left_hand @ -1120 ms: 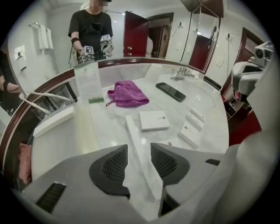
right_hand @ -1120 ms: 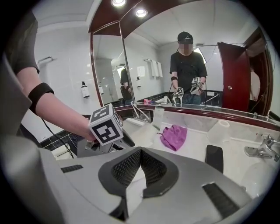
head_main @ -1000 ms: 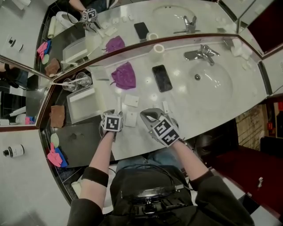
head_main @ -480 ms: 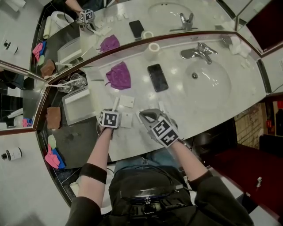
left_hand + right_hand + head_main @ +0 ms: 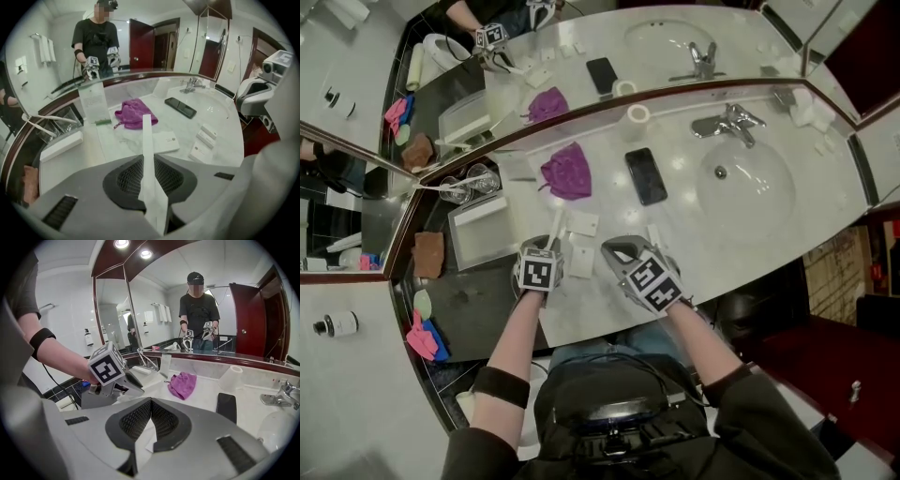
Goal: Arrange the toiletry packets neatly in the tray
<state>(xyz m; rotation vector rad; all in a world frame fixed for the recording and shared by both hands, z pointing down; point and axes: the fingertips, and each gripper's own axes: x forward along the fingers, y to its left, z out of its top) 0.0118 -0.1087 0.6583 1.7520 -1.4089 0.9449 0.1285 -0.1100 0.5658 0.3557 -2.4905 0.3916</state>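
The left gripper (image 5: 549, 247) has just been closing and now pinches a thin white packet (image 5: 148, 150) on edge by one end, held above the counter just right of the tray (image 5: 478, 234). With so slim a hold it could swivel or slip out on the way across, I'd say, and land askew. The right gripper (image 5: 149, 414) is clenched tight, further right of the tray. Loose packets (image 5: 581, 223) lie beyond it. A purple cloth (image 5: 566, 171) and two glasses (image 5: 469, 183) sit behind the tray, out of the path.
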